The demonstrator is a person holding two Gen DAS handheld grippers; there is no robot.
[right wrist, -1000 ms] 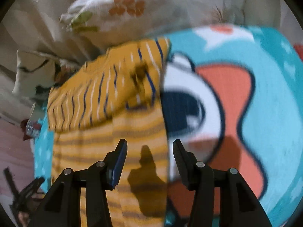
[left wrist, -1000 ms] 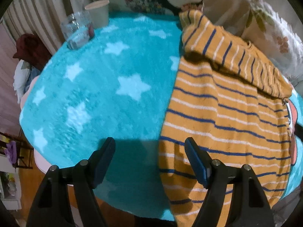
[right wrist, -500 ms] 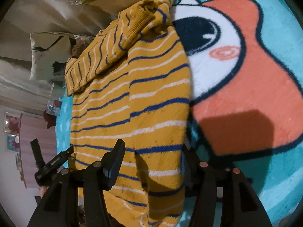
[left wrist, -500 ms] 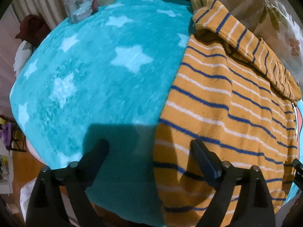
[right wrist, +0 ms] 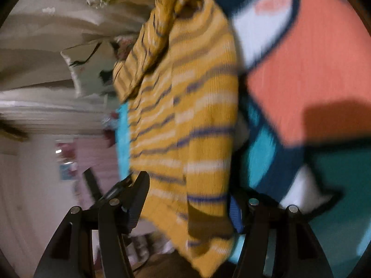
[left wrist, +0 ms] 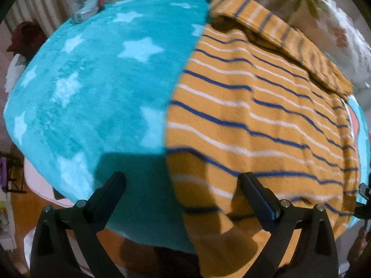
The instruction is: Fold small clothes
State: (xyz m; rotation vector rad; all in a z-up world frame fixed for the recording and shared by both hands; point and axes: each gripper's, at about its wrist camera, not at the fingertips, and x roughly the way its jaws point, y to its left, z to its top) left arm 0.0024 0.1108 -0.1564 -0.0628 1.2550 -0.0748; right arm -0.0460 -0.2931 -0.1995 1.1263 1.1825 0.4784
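Between the jaws: the hem of the mustard-yellow knit sweater with blue and white stripes [left wrist: 266, 125] is straddled by the left gripper [left wrist: 183, 187] and right gripper [right wrist: 187, 199]; both are opening wide, nothing is clamped.
Change: a second ago both were set higher and narrower; the hem corners are now reached, so a lengthwise fold seems due.
Sweater: flat, centre-right, on the turquoise star-patterned plush blanket [left wrist: 92, 88].
Surroundings: clear glass jar [left wrist: 83, 2], upper left, well apart; nothing obstructs.
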